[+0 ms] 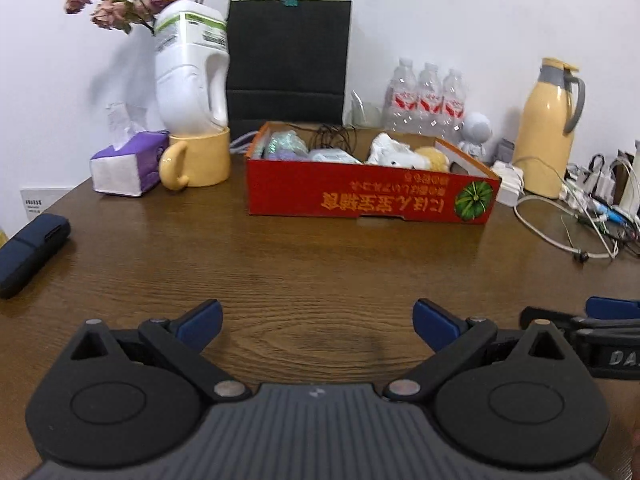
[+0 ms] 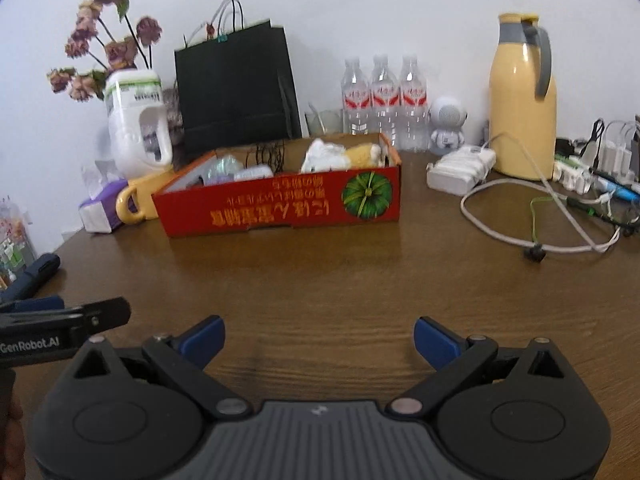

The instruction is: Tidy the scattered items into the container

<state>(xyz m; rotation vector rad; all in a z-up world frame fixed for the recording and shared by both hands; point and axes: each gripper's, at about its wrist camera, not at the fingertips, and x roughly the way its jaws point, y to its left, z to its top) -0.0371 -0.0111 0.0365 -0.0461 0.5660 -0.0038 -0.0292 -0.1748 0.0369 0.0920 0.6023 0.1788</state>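
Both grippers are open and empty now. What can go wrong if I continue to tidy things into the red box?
1. The cables lie tangled near the thermos; pulling one could drag the others or tip it.
2. The red box already looks quite full, so more items may spill over its low wall.
3. The left gripper and right gripper are close side by side, so they could collide.

Bare wooden table point(image 1: 320, 264) lies open from both spread grippers up to the red box point(image 1: 368, 194), while a dark blue case point(image 1: 32, 254) crowds the left edge and tangled cables point(image 2: 560, 216) clutter the right.
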